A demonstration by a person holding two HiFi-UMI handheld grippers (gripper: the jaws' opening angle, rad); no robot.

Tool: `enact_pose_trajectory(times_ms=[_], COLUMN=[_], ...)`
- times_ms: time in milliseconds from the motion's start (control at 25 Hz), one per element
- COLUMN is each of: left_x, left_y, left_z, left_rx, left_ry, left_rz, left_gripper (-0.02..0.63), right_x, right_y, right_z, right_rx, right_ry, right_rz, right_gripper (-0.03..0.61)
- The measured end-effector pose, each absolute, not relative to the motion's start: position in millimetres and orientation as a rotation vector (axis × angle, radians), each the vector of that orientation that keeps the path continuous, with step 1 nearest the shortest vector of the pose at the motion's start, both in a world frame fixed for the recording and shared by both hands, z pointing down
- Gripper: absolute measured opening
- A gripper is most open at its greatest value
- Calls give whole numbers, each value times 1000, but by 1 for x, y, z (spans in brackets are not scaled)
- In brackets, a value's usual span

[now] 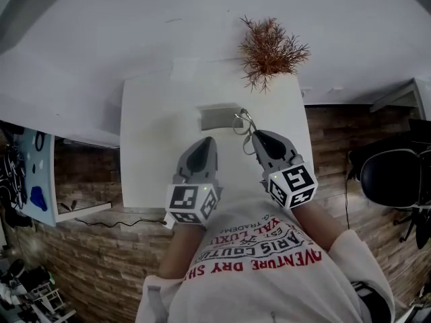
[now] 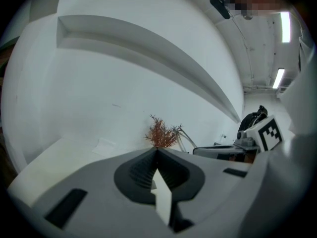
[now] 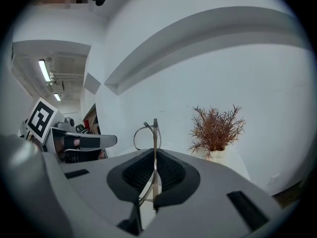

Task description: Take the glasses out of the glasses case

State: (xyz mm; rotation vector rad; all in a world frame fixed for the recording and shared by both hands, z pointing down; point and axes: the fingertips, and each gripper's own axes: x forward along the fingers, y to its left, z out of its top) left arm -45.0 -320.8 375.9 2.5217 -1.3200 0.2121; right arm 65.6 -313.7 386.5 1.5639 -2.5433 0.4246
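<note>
Head view: at a white table [image 1: 153,133], a person in a white printed top [image 1: 269,274] holds two grippers side by side in the centre of the frame. The left gripper [image 1: 209,140] points up the frame with its tip just below the grey glasses case [image 1: 219,118], which lies on the table at centre. The right gripper [image 1: 255,135] sits just right of it, with the thin-framed glasses [image 1: 243,122] lifted at its tip, beside the case's right end and outside it. A dry reddish plant [image 1: 271,49] stands at the table's far edge, top centre-right. A dark chair [image 1: 393,177] is at the right edge.

Left gripper view: the jaws meet at centre frame, pressed together with nothing between them. The plant [image 2: 161,133] rises just beyond their tip. The right gripper's body [image 2: 225,151] and its marker cube [image 2: 268,132] show at centre right.

Right gripper view: the jaws are clamped on the glasses [image 3: 150,133], one wire rim and a temple standing up out of the dark pads [image 3: 171,172] at centre frame. The plant [image 3: 216,127] stands right of centre in a white pot. The left gripper's body [image 3: 84,142] and its marker cube [image 3: 40,117] show at the left. The case does not appear in this view.
</note>
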Motion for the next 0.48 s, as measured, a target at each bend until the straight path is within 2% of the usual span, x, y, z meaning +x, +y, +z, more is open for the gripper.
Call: enact_pose_trajectory(times_ms=[480], left_x=[-42], left_y=[-313], left_z=[385], left_rx=[2493], left_ry=[-1323], left_rz=[226], left_gripper=[2], right_x=[66], right_y=[-306], right_z=[390], right_rx=[1542], right_ry=[-2531], right_rz=[433], right_gripper=[26])
